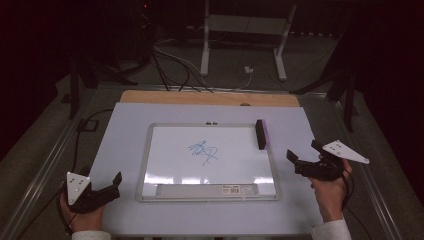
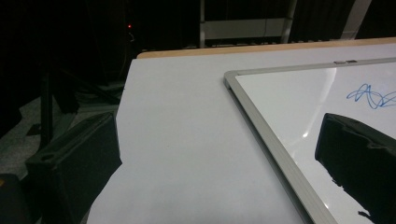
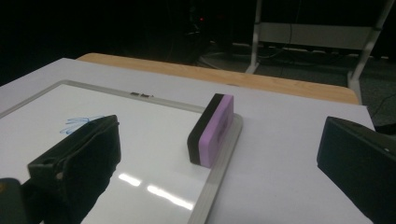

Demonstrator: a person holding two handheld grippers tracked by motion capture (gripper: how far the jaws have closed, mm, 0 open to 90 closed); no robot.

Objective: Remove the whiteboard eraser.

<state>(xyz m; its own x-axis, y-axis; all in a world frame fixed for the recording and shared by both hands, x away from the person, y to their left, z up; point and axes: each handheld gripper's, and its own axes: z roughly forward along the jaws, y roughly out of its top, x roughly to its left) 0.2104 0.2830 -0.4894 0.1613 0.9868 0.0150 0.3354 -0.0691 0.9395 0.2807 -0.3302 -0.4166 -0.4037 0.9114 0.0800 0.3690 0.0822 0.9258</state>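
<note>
Whiteboard (image 1: 165, 165) lay flat mid-table on a pale mat (image 1: 120, 130), left gripper (image 1: 107, 187) spread wide and empty just beside its left edge, blue scribble (image 1: 204, 151) at centre, purple eraser (image 1: 261, 133) standing on its right frame, right gripper (image 1: 303, 154) parted, empty, near that edge.

I see a dim room around a brightly lit desk (image 1: 125, 150); overhead light leaves streaks of glare on the whiteboard (image 1: 170, 150), and my near jaws look soft and blurred.

White table cover (image 1: 125, 150), wooden tabletop edge (image 1: 150, 96), floor cables (image 1: 172, 67)
</note>
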